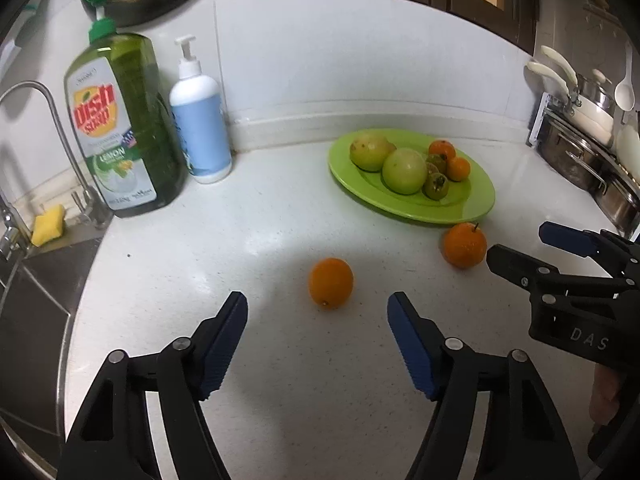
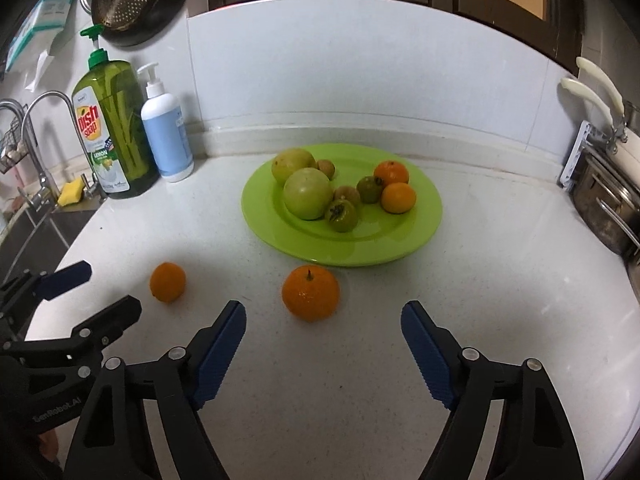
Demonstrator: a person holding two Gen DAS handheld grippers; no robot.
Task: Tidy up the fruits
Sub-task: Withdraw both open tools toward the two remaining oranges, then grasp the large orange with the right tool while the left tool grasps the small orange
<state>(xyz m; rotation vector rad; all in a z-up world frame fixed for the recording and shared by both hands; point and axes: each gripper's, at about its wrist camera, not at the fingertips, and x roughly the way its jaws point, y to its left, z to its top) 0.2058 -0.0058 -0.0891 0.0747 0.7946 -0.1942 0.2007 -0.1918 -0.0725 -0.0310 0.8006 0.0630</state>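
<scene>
A green plate [image 1: 472, 204] [image 2: 400, 240] on the white counter holds two large pale green fruits [image 1: 404, 171] [image 2: 307, 194], two small oranges [image 2: 398, 198] and several small green-brown fruits [image 2: 341, 216]. Two oranges lie loose on the counter in front of the plate: a smooth one [image 1: 330, 283] [image 2: 167, 282] and one with a stem [image 1: 464, 245] [image 2: 310, 293]. My left gripper [image 1: 317, 308] is open and empty, just short of the smooth orange. My right gripper [image 2: 323, 316] is open and empty, just short of the stemmed orange. It shows at the right of the left wrist view [image 1: 516, 246].
A green dish soap bottle [image 1: 120, 128] [image 2: 114, 132] and a white pump bottle [image 1: 202, 120] [image 2: 166, 136] stand at the back left. A sink with a tap [image 1: 52, 128] and yellow sponge [image 1: 48, 224] lies left. Pots [image 1: 580, 148] [image 2: 600, 200] stand at the right.
</scene>
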